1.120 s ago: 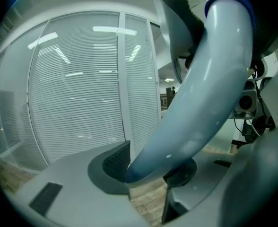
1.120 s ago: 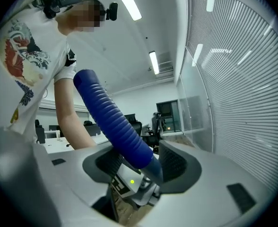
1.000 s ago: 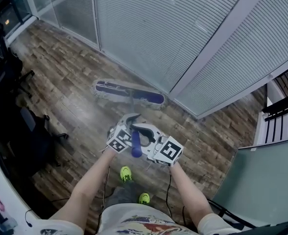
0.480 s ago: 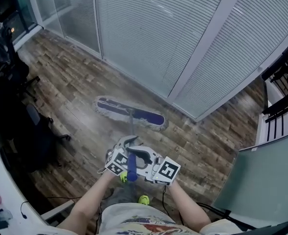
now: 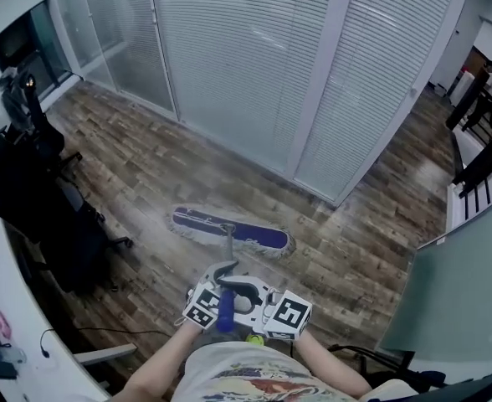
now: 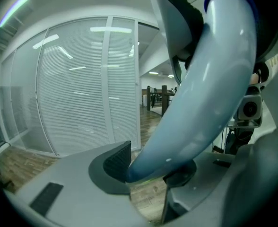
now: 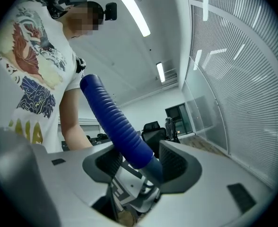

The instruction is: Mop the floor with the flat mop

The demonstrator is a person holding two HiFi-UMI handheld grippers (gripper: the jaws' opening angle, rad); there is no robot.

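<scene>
Blue flat mop head with grey fringe lies flat on brown wood-plank floor. Left gripper clamps its pale pole, right gripper clamps its ribbed blue grip. Mopping seems under way; no cleaned patch shows, so how much floor is left is unclear.

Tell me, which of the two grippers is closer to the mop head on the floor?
Left. The left gripper clamps the pale shaft lower down, toward the mop head. The right gripper holds the blue ribbed grip at the top end, farther from it.
</scene>
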